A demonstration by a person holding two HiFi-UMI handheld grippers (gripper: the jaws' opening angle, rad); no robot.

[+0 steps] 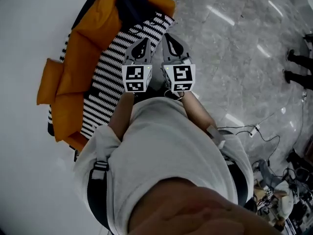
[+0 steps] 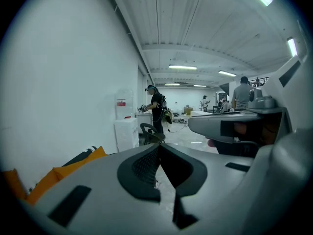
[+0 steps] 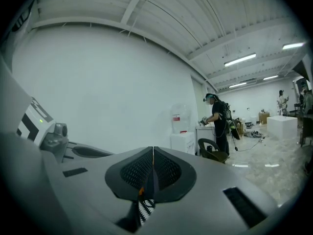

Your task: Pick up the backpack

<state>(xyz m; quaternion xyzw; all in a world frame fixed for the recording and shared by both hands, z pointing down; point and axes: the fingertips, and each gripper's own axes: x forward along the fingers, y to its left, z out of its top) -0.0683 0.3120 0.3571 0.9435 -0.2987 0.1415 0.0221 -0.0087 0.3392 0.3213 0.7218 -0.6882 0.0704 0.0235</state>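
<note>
A dark, rounded bag-like shape (image 1: pixel 131 6), probably the backpack, lies at the far end of an orange sofa (image 1: pixel 73 58) with a black-and-white striped cover (image 1: pixel 110 77). My left gripper (image 1: pixel 142 45) and right gripper (image 1: pixel 172 43) are held side by side above the sofa's near edge, short of the dark shape and pointing towards it. Both are shut with nothing between the jaws. In the left gripper view the closed tips (image 2: pixel 159 147) point level into the room, with the orange sofa (image 2: pixel 63 170) low at the left. The right gripper view shows its tips (image 3: pixel 153 151) pressed together.
A white wall runs along the left. Grey marble floor (image 1: pixel 234 43) spreads to the right, with cables and gear (image 1: pixel 274 180) at the lower right. Farther off stand a water dispenser (image 3: pixel 182 129), a dark chair (image 3: pixel 212 151) and a person (image 3: pixel 217 121) at a counter.
</note>
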